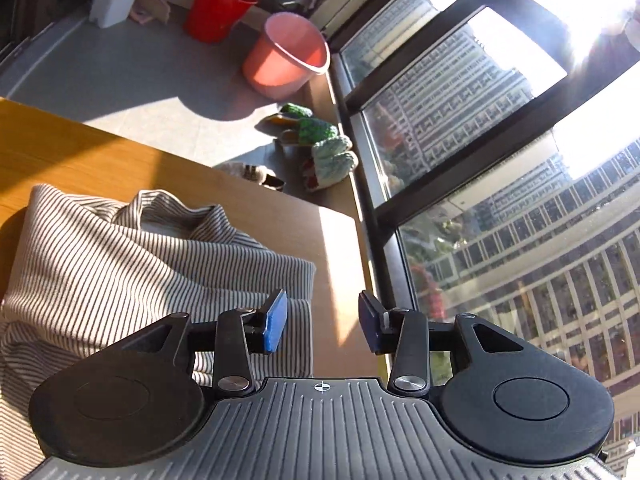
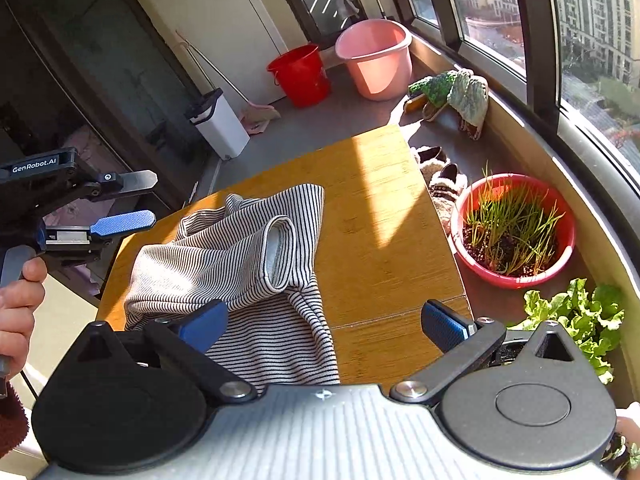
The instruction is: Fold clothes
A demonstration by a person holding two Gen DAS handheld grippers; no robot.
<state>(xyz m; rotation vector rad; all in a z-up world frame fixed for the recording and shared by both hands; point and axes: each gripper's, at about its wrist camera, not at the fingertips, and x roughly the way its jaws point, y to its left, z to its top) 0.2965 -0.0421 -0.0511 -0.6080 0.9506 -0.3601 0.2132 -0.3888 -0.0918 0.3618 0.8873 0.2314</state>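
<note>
My left gripper (image 1: 322, 326) has its jaws apart with nothing between them; it hangs above the table (image 1: 132, 168) edge, and the striped shirt (image 1: 132, 264) lies under and to 9 o'clock of its left pad. In the right wrist view the same left gripper (image 2: 138, 200) comes in from 9 o'clock, off the table's left edge, jaws apart and clear of the cloth, with my hand (image 2: 18, 300) on its handle.

My right gripper (image 2: 324, 328) is spread wide and holds nothing. Its left fingertip (image 2: 206, 326) lies over the near hem of the shirt (image 2: 240, 256); whether it touches I cannot tell. Its right fingertip (image 2: 444, 326) sits over the table's (image 2: 380, 208) right side.

The shirt lies bunched in the left half of the table, partly folded. A sleeve cuff (image 2: 278, 252) stands open near the middle of the heap, its mouth turned toward 3 o'clock.

On the floor beyond the table, at 12 o'clock: a pink bucket (image 2: 376, 60) with a red bucket (image 2: 300, 74) just beside it. Slippers (image 2: 452, 96) lie along the window sill at 1 o'clock. A red basin of green shoots (image 2: 514, 232) stands at 3 o'clock, just beside the table's right edge.
</note>
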